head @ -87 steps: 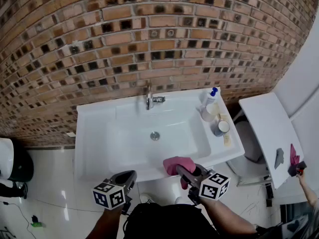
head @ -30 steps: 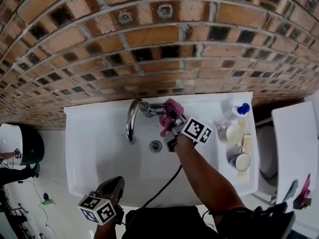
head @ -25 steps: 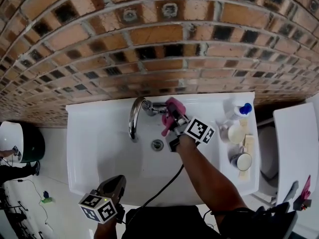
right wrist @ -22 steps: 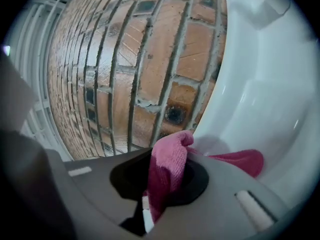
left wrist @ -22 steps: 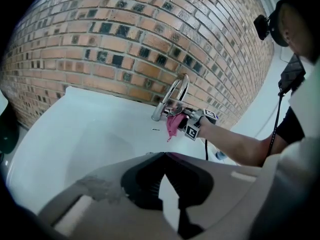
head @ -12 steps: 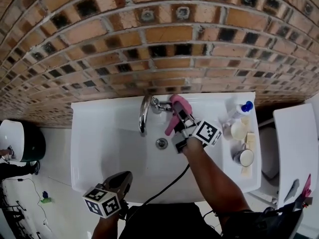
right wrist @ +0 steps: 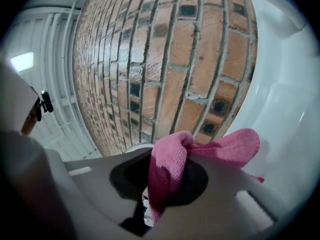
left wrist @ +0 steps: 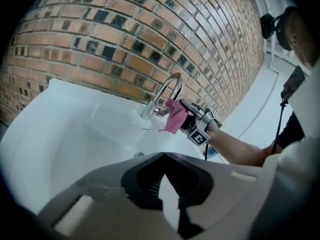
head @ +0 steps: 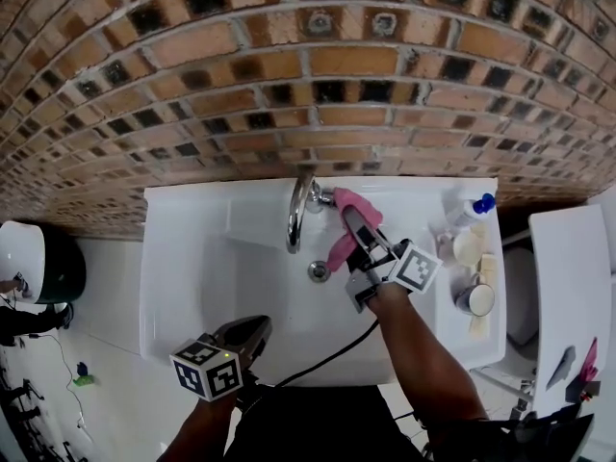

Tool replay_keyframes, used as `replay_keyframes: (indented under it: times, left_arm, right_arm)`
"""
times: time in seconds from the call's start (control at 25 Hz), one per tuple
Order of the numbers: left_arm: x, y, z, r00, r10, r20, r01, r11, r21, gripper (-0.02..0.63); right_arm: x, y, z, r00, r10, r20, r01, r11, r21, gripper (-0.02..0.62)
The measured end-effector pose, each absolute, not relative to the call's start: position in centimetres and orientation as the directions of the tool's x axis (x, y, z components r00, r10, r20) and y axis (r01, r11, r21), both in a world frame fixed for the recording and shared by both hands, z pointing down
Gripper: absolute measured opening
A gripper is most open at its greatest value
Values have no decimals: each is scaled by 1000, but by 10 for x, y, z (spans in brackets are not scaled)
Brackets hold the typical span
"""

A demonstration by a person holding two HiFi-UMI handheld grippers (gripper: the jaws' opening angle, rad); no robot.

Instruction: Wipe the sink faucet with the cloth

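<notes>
A curved chrome faucet [head: 299, 210] stands at the back of the white sink [head: 192, 258]. My right gripper [head: 352, 221] is shut on a pink cloth [head: 346, 229], which lies against the right side of the faucet's base, by the handle. The left gripper view shows the same faucet [left wrist: 166, 89] with the cloth [left wrist: 174, 117] hanging beside it. In the right gripper view the cloth [right wrist: 200, 156] bulges out between the jaws and hides the faucet. My left gripper [head: 256, 329] hangs at the sink's front edge, shut and holding nothing.
A brick wall [head: 289, 85] rises right behind the sink. The drain [head: 319, 270] sits below the faucet. A blue-capped bottle [head: 473, 210], two cups [head: 474, 248] and a soap bar crowd the sink's right ledge. A white counter [head: 568, 287] stands right, a dark bin [head: 43, 268] left.
My right gripper carried the cloth from the sink's front edge up to the faucet and has kept it against the faucet's right side over the last second. The left gripper stays at the front.
</notes>
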State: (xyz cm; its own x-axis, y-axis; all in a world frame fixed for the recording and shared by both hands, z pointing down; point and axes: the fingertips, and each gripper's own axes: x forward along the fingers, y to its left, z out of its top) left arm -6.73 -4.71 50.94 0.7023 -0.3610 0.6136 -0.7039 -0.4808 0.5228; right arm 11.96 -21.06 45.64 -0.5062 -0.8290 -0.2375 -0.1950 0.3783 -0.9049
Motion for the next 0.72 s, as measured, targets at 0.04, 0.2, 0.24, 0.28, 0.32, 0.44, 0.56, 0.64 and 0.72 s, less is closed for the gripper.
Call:
replay_keyframes:
  times: [0.04, 0.2, 0.24, 0.28, 0.32, 0.44, 0.56, 0.64, 0.72]
  left_arm:
    - [-67, -48, 510, 704, -358, 614, -702, -482, 524, 5]
    - [-71, -51, 513, 701, -359, 616, -706, -471, 529, 5]
    - [-72, -50, 514, 700, -361, 616, -707, -466, 531, 5]
    - [-73, -50, 515, 699, -363, 616, -709, -461, 533, 5]
    - [-74, -49, 515, 697, -366, 617, -712, -456, 534, 4]
    - [-80, -46, 517, 683, -379, 624, -727, -434, 533, 5]
    - [-89, -42, 520, 665, -399, 631, -746, -398, 534, 5]
    - [-96, -40, 522, 651, -414, 637, -759, -373, 533, 5]
    - [-102, -40, 522, 634, -429, 643, -773, -352, 528, 5]
  right_arm:
    - [113, -204, 458, -538, -812, -226, -208, 388, -898, 46]
    - [83, -177, 502, -619, -783, -56, -266, 276, -924, 46]
    - [77, -174, 518, -621, -784, -2, -269, 215, -939, 46]
    - [74, -172, 535, -616, -786, 54, -275, 151, -950, 46]
    - [73, -173, 551, -608, -787, 106, -291, 97, -952, 46]
    - [77, -189, 577, -587, -794, 159, -336, 60, -940, 46]
    - [85, -212, 588, -556, -816, 158, -338, 48, -940, 46]
    - [92, -226, 590, -527, -838, 140, -314, 39, -949, 46]
    - [95, -238, 590, -506, -853, 126, -289, 30, -957, 46]
